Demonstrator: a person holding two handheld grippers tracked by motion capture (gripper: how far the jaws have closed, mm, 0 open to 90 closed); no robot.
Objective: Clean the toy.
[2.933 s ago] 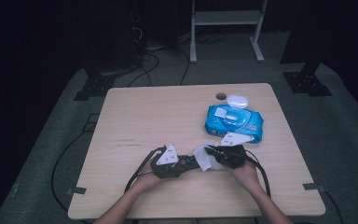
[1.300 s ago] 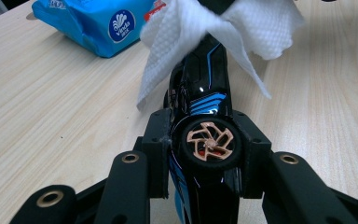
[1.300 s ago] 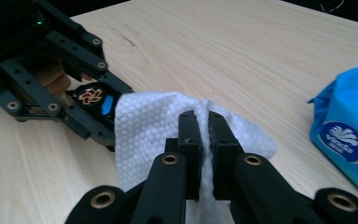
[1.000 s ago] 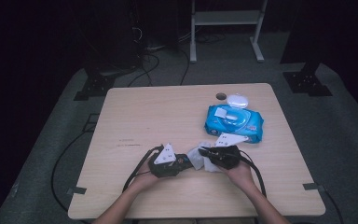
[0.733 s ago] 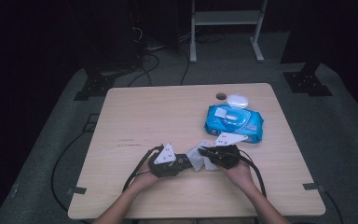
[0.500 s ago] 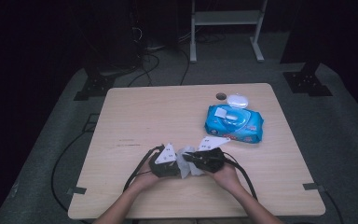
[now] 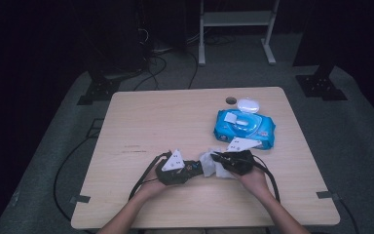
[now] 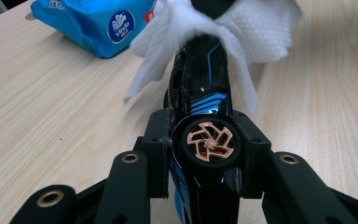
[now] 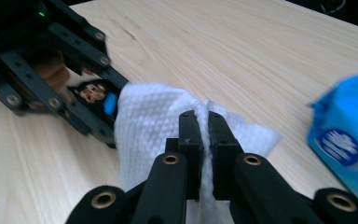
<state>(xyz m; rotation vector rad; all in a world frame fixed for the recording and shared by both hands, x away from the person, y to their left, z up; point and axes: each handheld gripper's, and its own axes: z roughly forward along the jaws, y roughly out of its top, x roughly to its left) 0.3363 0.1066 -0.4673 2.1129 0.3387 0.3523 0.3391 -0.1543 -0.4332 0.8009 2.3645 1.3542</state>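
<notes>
Left gripper view: a black toy car [image 8: 205,116] is clamped at centre frame by the left gripper [image 8: 205,154]; a white wipe [image 9: 168,126] is pinched by the right gripper [image 9: 201,140] fingers.

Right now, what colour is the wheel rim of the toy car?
Copper-orange wheel rim on the black toy car; the left gripper view shows it best.

In the left gripper view the white wipe [image 8: 242,32] drapes over the far end of the black toy car [image 8: 205,93], hiding its nose, and the car's near end runs off the bottom edge. The blue wipes pack [image 8: 98,23] is cut by the top edge. In the right gripper view the pack [image 9: 349,140] is blurred and cropped at the right edge, its label unreadable.
</notes>
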